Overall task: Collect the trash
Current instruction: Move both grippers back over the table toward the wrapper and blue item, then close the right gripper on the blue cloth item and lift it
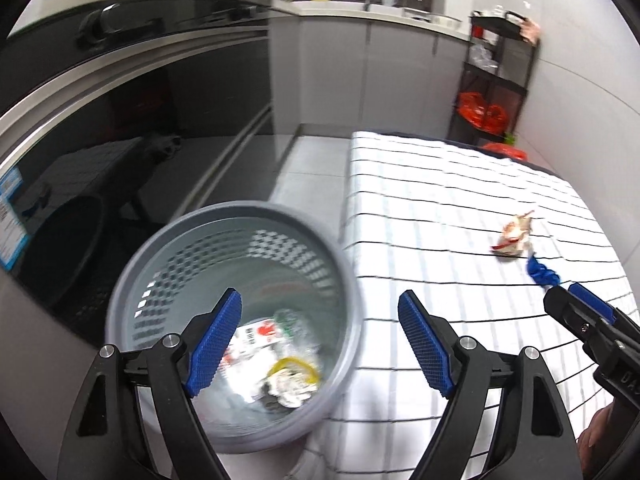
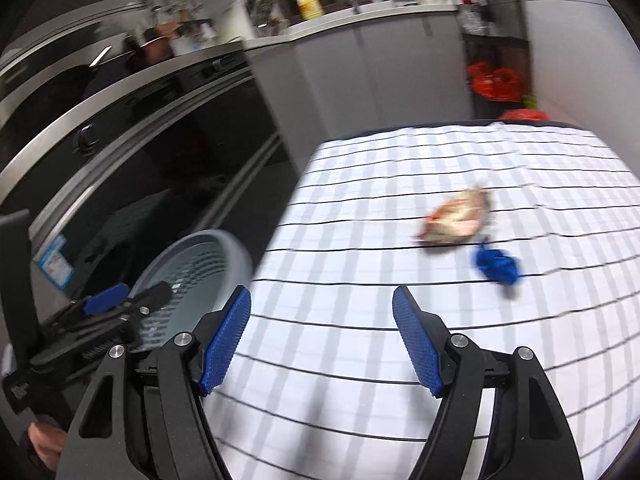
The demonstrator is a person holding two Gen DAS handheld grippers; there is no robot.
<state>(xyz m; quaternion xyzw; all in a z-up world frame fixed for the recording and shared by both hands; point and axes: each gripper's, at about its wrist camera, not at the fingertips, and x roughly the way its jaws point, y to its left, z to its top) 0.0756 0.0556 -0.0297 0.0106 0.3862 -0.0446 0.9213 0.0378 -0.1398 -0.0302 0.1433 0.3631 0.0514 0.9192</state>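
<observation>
Left gripper point(image 1: 320, 344) is hovering with jaws wide and holding nothing, straddling the rim of the grey bin point(image 1: 132, 272) and the left edge of the tabletop point(image 1: 420, 200), apparently poised above its drop point. 2 pieces are lying near the tabletop's right edge: a crumpled wrapper point(image 2: 456, 220) and, just beside it, a blue scrap point(image 2: 498, 266). Right gripper point(image 2: 322, 340) is hanging spread wide and empty over the cloth, facing both, likely lining up a pick. Several discarded items are already sitting inside the bin.

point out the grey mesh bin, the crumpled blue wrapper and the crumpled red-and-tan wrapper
grey mesh bin point(image 1: 132, 276): left wrist view, left rim
crumpled blue wrapper point(image 2: 498, 265): right wrist view, its middle
crumpled red-and-tan wrapper point(image 2: 456, 218): right wrist view, its middle
</observation>
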